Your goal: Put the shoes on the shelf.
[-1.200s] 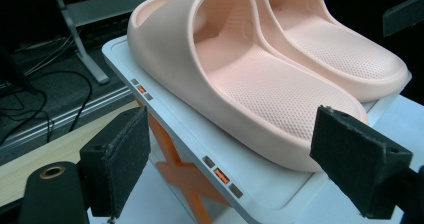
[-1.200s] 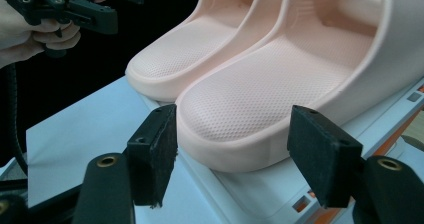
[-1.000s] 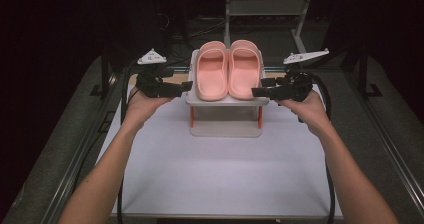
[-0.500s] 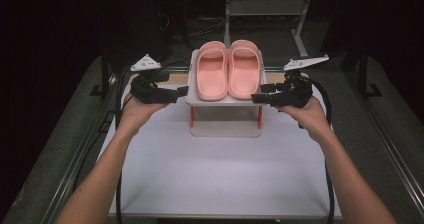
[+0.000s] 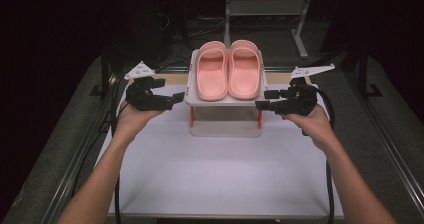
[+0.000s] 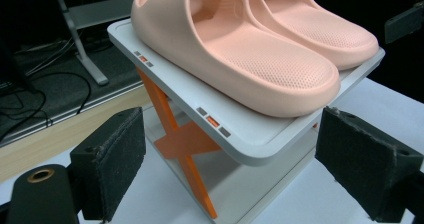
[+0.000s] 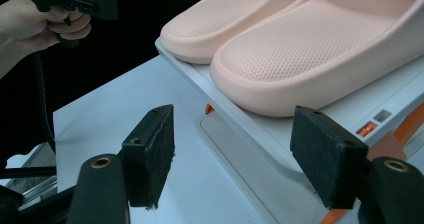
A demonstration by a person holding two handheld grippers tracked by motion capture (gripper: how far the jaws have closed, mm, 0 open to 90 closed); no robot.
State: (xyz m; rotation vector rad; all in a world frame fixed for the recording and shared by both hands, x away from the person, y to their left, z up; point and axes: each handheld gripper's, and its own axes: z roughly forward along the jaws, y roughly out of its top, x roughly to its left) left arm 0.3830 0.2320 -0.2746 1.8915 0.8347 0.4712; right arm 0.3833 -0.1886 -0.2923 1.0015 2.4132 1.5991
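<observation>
A pair of pink slippers (image 5: pixel 234 69) lies side by side on the top plate of a small white rack (image 5: pixel 225 100) with orange crossed legs. The rack stands near the far edge of the white surface (image 5: pixel 210 169), about in the middle between its left and right edges. The toes point away from the person and the heels come close to the near edge of the plate.

The left gripper (image 5: pixel 170 100) is held level just beside the left edge of the plate, and the right gripper (image 5: pixel 260 104) just beside the right edge. They face each other across the rack. On both, the jaws are spread wide and pinch nothing. In the left gripper view, the near corner of the plate lies between the two black pads but apart from them, and the right gripper view shows the same at the other corner.

I judge this mirrored position is chosen so that each gripper can take one side, of the plate or of a slipper. Which one is meant I cannot tell. The pads are level with the plate's rim, so the rack looks the more likely aim.
</observation>
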